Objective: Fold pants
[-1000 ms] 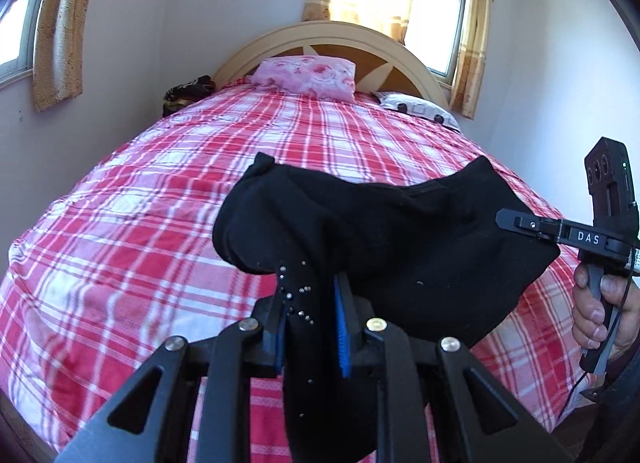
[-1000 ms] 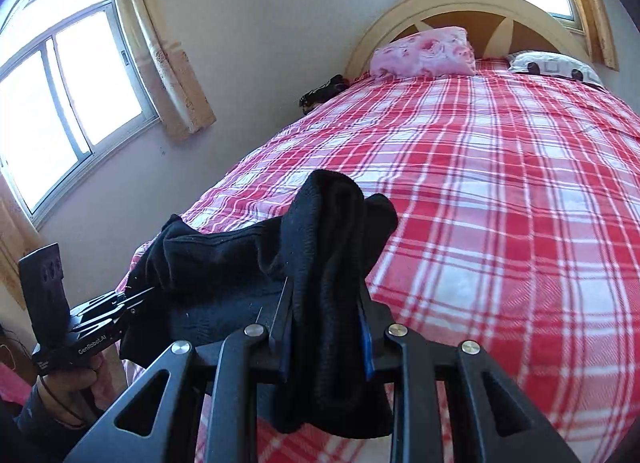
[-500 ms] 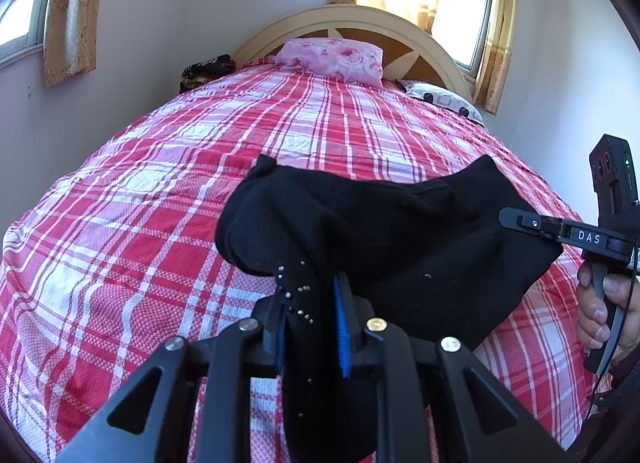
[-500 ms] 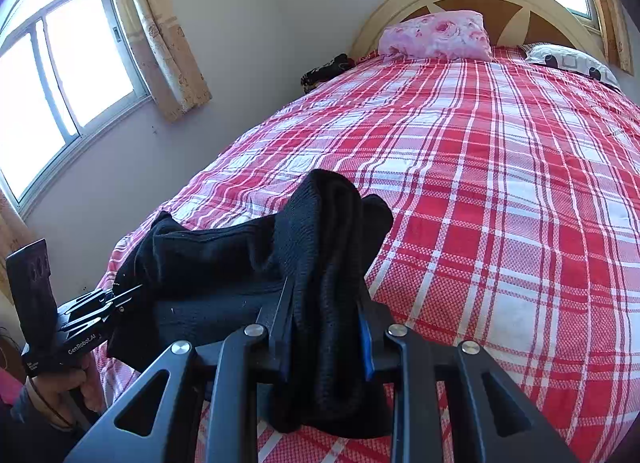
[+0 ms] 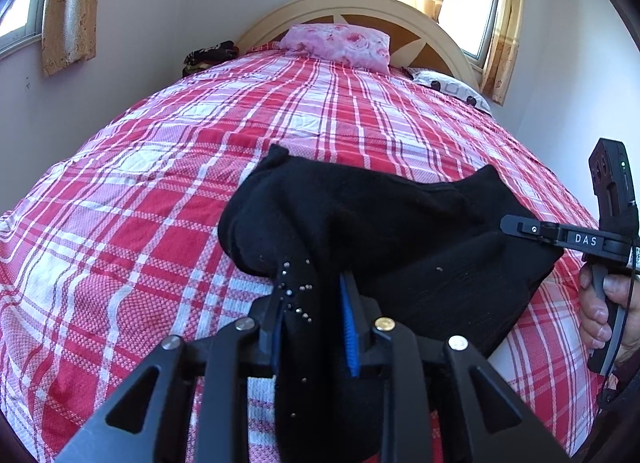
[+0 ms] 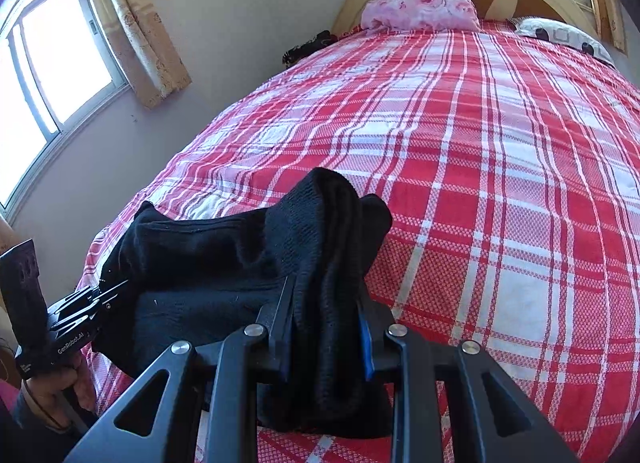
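The black pants (image 5: 384,223) hang bunched between my two grippers, low over the near end of a bed with a red and white plaid cover (image 5: 168,183). My left gripper (image 5: 314,311) is shut on one end of the pants, whose fabric carries small shiny studs. My right gripper (image 6: 326,315) is shut on the other end of the pants (image 6: 224,263). The right gripper also shows at the right edge of the left wrist view (image 5: 516,225), and the left gripper at the left edge of the right wrist view (image 6: 108,291).
A pink floral pillow (image 5: 340,43) and a white patterned pillow (image 5: 452,89) lie by the curved headboard (image 5: 432,27). A dark bundle (image 5: 208,57) sits at the far left of the bed. A wall with curtained windows (image 6: 60,63) runs along the left.
Both grippers have moved forward and down toward the bed with the pants still held. The plaid cover fills more of both views.
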Available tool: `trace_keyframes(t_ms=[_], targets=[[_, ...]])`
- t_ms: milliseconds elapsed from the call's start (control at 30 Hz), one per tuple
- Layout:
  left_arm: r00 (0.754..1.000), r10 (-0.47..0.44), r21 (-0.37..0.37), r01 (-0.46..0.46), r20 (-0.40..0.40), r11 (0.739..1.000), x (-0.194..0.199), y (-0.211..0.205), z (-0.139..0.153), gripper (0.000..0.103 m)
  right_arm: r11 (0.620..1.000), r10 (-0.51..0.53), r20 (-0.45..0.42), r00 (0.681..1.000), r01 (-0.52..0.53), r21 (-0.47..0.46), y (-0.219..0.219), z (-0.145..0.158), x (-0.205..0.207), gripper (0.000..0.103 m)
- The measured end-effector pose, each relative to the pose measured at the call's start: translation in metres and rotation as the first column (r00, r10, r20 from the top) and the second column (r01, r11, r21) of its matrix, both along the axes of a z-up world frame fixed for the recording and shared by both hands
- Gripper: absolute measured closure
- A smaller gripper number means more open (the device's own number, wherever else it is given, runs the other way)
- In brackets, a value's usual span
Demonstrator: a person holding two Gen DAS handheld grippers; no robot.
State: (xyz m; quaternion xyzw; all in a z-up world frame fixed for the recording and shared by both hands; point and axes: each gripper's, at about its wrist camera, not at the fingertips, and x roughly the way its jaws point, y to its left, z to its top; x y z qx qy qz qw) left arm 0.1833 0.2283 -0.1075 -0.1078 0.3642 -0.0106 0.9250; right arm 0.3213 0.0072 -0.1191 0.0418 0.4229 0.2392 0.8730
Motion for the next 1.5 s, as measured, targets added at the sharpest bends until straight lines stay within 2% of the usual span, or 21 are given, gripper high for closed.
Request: trace_keyframes(t_ms=[67, 133, 200, 267, 300, 367, 433, 467, 533, 633, 800, 900, 1267, 1333, 1500], targets=[[1.0, 0.008, 0.003, -0.008, -0.01, 1.0, 0.001, 0.0, -0.003, 0.067, 1.0, -0.006, -0.014, 1.0, 0.006, -0.002, -0.001, -0.004, 0.003, 0.075], [0.999, 0.029, 0.013, -0.029, -0.015, 0.999, 0.001, 0.002, -0.004, 0.049, 1.0, -0.014, -0.04, 0.999, 0.015, 0.004, -0.003, -0.009, 0.009, 0.073], [0.999, 0.043, 0.019, -0.042, -0.018, 0.999, 0.001, 0.004, -0.005, 0.044, 1.0, -0.024, -0.049, 0.999, 0.024, 0.006, -0.005, -0.011, 0.011, 0.07], [0.998, 0.051, 0.031, -0.05, -0.03, 0.998, 0.002, 0.004, -0.007, 0.035, 1.0, -0.027, -0.055, 0.998, 0.027, -0.001, -0.006, -0.013, 0.012, 0.061], [0.997, 0.063, 0.04, -0.061, -0.034, 0.997, 0.002, 0.004, -0.007, 0.028, 1.0, -0.03, -0.058, 0.998, 0.03, -0.005, -0.006, -0.014, 0.012, 0.061], [0.997, 0.068, 0.035, -0.067, -0.04, 0.997, 0.002, 0.007, -0.008, 0.027, 0.999, -0.035, -0.062, 0.997, 0.034, -0.012, -0.007, -0.015, 0.013, 0.053], [0.996, 0.081, 0.044, -0.079, -0.044, 0.996, 0.001, 0.007, -0.009, 0.018, 0.998, -0.058, -0.068, 0.996, 0.056, -0.024, -0.01, -0.016, 0.014, 0.045], [0.995, 0.09, 0.056, -0.087, -0.047, 0.995, 0.0, 0.008, -0.008, 0.017, 0.998, -0.063, -0.072, 0.995, 0.062, -0.02, -0.011, -0.016, 0.014, 0.045], [0.995, 0.089, 0.079, -0.085, -0.042, 0.993, -0.004, 0.006, -0.006, 0.016, 0.997, -0.079, -0.079, 0.994, 0.08, 0.003, -0.018, -0.014, 0.013, 0.044], [0.995, 0.087, 0.126, -0.082, -0.038, 0.989, -0.01, 0.003, -0.001, 0.014, 0.991, -0.131, -0.027, 0.991, 0.132, 0.011, -0.03, 0.001, 0.001, 0.041], [0.992, 0.118, 0.114, -0.111, -0.055, 0.987, -0.016, 0.008, 0.003, 0.013, 0.99, -0.143, -0.02, 0.989, 0.143, -0.004, -0.034, 0.009, -0.011, 0.039], [0.992, 0.119, 0.104, -0.115, -0.035, 0.988, -0.029, 0.007, 0.012, 0.013, 0.989, -0.146, -0.003, 0.989, 0.146, -0.01, -0.033, 0.015, -0.024, 0.039], [0.99, 0.107, 0.019, -0.109, 0.092, 0.994, -0.101, -0.017, 0.057, 0.008, 0.98, -0.19, 0.106, 0.976, 0.183, 0.078, -0.046, 0.057, -0.127, 0.037], [0.987, 0.103, 0.005, -0.104, 0.121, 0.995, -0.115, -0.022, 0.065, 0.004, 0.976, -0.212, 0.128, 0.969, 0.203, 0.082, -0.051, 0.062, -0.147, 0.037], [0.98, 0.077, 0.028, -0.083, 0.184, 0.996, -0.13, -0.04, 0.089, 0.004, 0.964, -0.258, 0.159, 0.953, 0.244, 0.103, -0.067, 0.074, -0.188, 0.036]])
